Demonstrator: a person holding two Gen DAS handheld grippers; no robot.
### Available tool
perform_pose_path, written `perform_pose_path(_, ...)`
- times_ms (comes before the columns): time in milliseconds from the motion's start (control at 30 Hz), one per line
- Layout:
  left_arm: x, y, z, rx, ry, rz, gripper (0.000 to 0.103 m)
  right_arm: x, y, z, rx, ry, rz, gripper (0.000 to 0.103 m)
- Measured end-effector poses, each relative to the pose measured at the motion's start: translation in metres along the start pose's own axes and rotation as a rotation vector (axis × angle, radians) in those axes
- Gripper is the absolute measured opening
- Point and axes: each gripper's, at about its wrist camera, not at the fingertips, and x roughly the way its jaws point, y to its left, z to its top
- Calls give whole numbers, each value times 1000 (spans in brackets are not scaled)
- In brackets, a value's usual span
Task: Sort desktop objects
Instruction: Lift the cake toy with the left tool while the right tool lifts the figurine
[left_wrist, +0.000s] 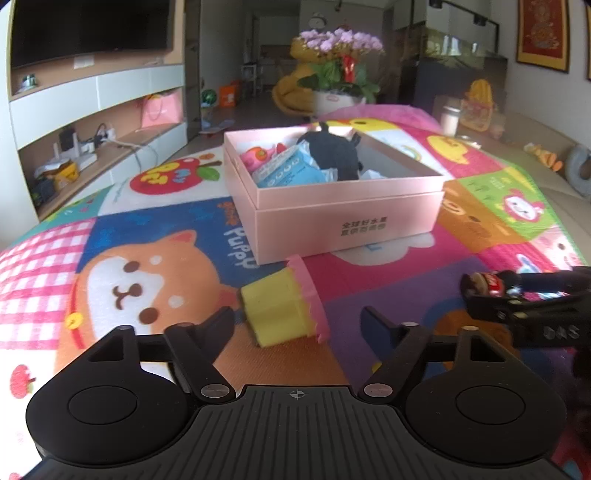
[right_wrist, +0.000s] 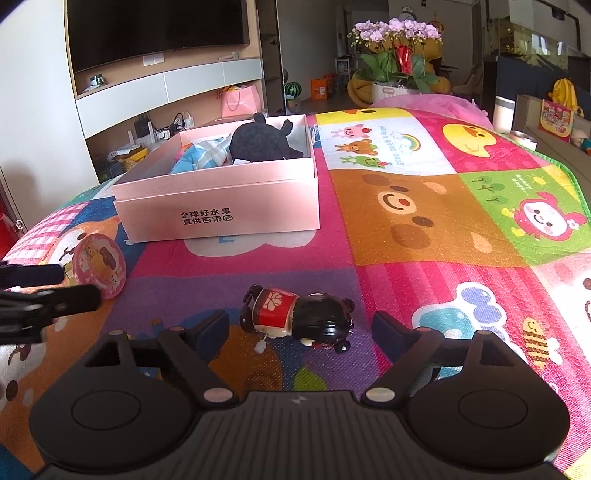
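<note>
My left hand-held gripper (left_wrist: 297, 323) stands open around the yellow cup toy (left_wrist: 284, 304) lying on the play mat (left_wrist: 388, 266); my right hand-held gripper (right_wrist: 301, 326) gapes wide around the wind-up doll (right_wrist: 299, 319); pink box (right_wrist: 221, 206) beyond.

Both views daylit and evenly bright. Soft shadow inside the box (left_wrist: 332, 206). Background beyond the box slightly soft. Strong fisheye bending and dark vignetting at corners.
</note>
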Motion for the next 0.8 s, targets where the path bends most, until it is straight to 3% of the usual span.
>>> perform_pose_path(100,8,-2,0,10,11,18,54,0,1,0,-4,0,-9,85)
perform_pose_path(433,-12,0,-10,28,-5,8,50,9,6,5,-33,27,-30,85)
perform_pose_path(467,-14,0,-11,31,-8,6,49,10,8,6,-38,27,-35,83)
perform_pose_path(533,-21,-1,-11,39,-17,2,48,13,9,9,-49,39,-39,67)
perform_pose_path(667,-36,-2,-6,55,-51,-13,47,5,9,18,-42,61,-13,67)
perform_pose_path(800,-50,-5,14,76,-121,-35,47,-28,11,38,-89,-18,2,67)
